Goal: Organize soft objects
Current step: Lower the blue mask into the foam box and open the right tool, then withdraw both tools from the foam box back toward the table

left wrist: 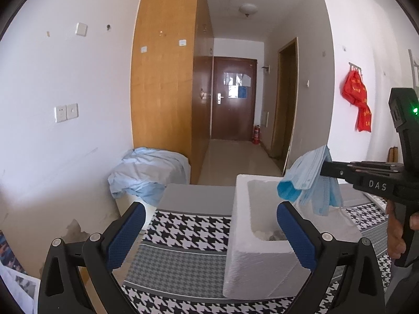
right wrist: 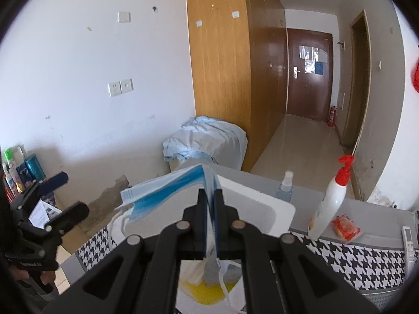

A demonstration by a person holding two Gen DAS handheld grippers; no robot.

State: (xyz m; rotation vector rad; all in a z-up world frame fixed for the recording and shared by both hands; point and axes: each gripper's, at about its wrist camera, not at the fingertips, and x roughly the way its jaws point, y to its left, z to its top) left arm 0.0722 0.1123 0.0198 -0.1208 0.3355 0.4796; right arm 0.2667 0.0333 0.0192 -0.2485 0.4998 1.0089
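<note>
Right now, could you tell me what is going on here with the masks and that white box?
A person holds one set of tongs in each hand. The right tongs are shut on a bunch of blue face masks, held in the air above the open white foam box on the houndstooth cloth. The left tongs are open and hold nothing, beside the box. Some soft items already lie inside the box; the masks have not been dropped in yet.

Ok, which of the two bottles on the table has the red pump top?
The taller white plastic bottle, standing nearest the orange packet. The smaller clear spray bottle to its left has a pale cap instead.
</note>
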